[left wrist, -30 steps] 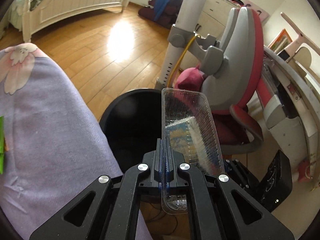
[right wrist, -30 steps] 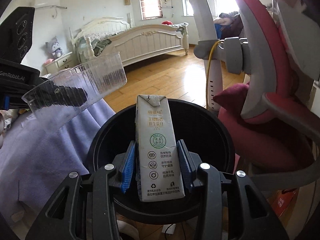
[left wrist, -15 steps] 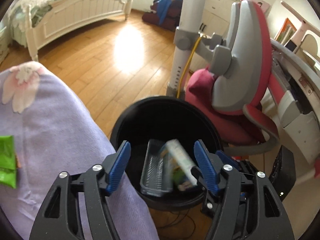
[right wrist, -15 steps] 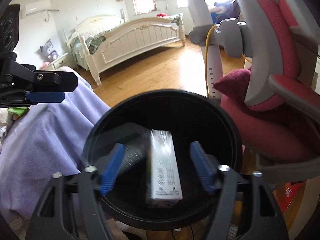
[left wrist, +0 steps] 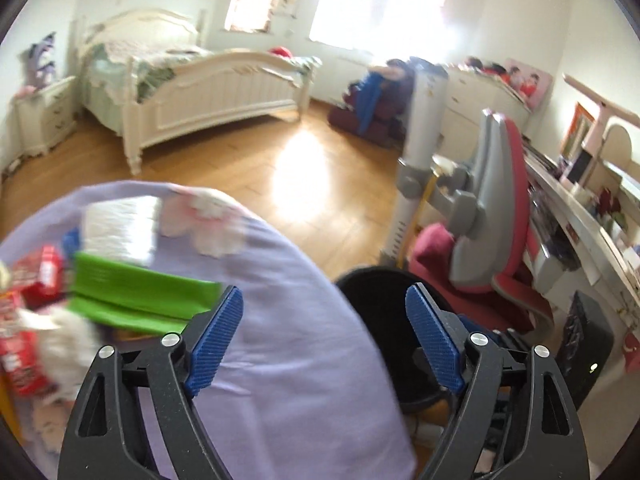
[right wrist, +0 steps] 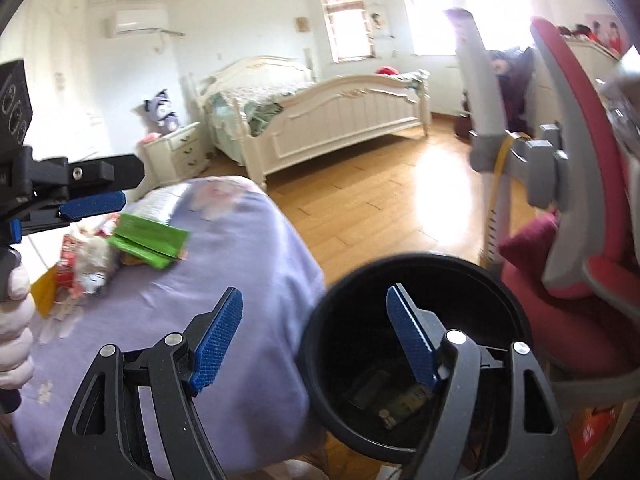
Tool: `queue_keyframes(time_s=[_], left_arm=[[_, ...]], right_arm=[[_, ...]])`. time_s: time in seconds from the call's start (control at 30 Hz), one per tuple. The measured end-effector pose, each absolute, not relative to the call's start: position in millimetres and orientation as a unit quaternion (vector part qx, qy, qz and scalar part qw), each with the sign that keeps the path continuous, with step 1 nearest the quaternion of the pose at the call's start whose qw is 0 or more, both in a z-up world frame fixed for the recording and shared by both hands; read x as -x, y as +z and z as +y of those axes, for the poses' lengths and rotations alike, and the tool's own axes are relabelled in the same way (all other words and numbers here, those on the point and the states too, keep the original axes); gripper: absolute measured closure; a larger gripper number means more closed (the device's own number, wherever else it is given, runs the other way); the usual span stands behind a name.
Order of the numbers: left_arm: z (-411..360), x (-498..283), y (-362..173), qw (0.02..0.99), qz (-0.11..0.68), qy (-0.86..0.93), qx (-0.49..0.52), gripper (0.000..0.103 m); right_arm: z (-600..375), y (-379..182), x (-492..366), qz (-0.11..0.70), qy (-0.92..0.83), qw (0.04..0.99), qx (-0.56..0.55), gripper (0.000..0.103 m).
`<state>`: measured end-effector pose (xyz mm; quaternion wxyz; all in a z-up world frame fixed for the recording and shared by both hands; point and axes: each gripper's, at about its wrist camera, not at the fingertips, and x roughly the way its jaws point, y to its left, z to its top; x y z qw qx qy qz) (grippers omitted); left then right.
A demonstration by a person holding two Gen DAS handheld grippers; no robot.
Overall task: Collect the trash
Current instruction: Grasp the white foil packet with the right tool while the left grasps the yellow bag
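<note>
A black bin (right wrist: pixel 420 266) stands on the floor beside a purple-covered surface (right wrist: pixel 224 280). At its bottom lie a milk carton (right wrist: pixel 408 400) and a clear tray (right wrist: pixel 368 390). My right gripper (right wrist: pixel 315 292) hangs open over the bin's left rim with nothing between its fingers. My left gripper (left wrist: pixel 323 292) is above the purple cover's edge, its jaws opening and empty, with the bin (left wrist: pixel 372 280) to its right. More trash lies on the cover: a green packet (left wrist: pixel 140 292), red wrappers (left wrist: pixel 40 276), a white pack (left wrist: pixel 120 228) and a crumpled white wad (right wrist: pixel 92 264).
A red and grey chair (left wrist: pixel 500 208) and a white pole (left wrist: pixel 420 140) stand right behind the bin. A cluttered desk (left wrist: pixel 580 216) runs along the right. A white bed (right wrist: pixel 340 116) is across the wood floor. A gloved hand (right wrist: pixel 14 320) holds the left gripper.
The left gripper let go of the clear tray and the right one of the milk carton; both fell into the bin. Both grippers rose and swung left toward the purple cover.
</note>
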<state>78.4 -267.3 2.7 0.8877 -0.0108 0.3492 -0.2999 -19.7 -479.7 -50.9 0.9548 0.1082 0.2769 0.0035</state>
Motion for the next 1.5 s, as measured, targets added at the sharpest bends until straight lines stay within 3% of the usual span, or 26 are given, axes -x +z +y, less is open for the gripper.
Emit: queue_keyframes(time_s=[0.23,0.33,0.6,1.07,1.23,1.3,1.37,1.43,1.5], left_arm=[[-135.8,-65.9,34.5,0.941,0.272,-0.197,0.04,0.012],[-81.7,-58.4,32.3,0.956,0.258,-0.135,0.043,0.012],[21.5,-61.3,-0.5,0.951,0.301,-0.046,0.056,0.012],[46.3,-89.8,-48.8,0.918,0.387,-0.043,0.075,0.013],[40.6,-101.9,-55.9,0.907,0.413,-0.05,0.062,0.019],[41.0,-103.7,-58.2,0.904,0.421,-0.049,0.063,0.028],[42.1,-105.8,-61.2,0.898,0.432,-0.051,0.066,0.038],[44.0,-107.6,-64.2,0.893,0.442,-0.052,0.072,0.06],[47.6,-106.3,-64.6,0.892,0.441,-0.052,0.083,0.062]], right_arm=[[-410.9,-6.6,-4.8,0.265,0.074,0.959,-0.064,0.028],[-385.1,11.4,-18.2,0.258,0.097,0.96,-0.046,0.017],[-326.4,32.6,-73.4,0.299,0.143,0.943,-0.037,0.017],[-284.7,-28.1,-220.8,0.456,0.119,0.875,-0.109,0.017],[-281.0,-49.7,-242.7,0.495,0.109,0.854,-0.118,0.018],[-278.0,-51.4,-238.3,0.491,0.114,0.856,-0.115,0.023],[-272.9,-50.1,-234.3,0.487,0.127,0.858,-0.104,0.045],[-266.1,-43.6,-227.5,0.477,0.133,0.864,-0.088,0.056],[-260.8,-34.2,-216.9,0.456,0.131,0.878,-0.063,0.064]])
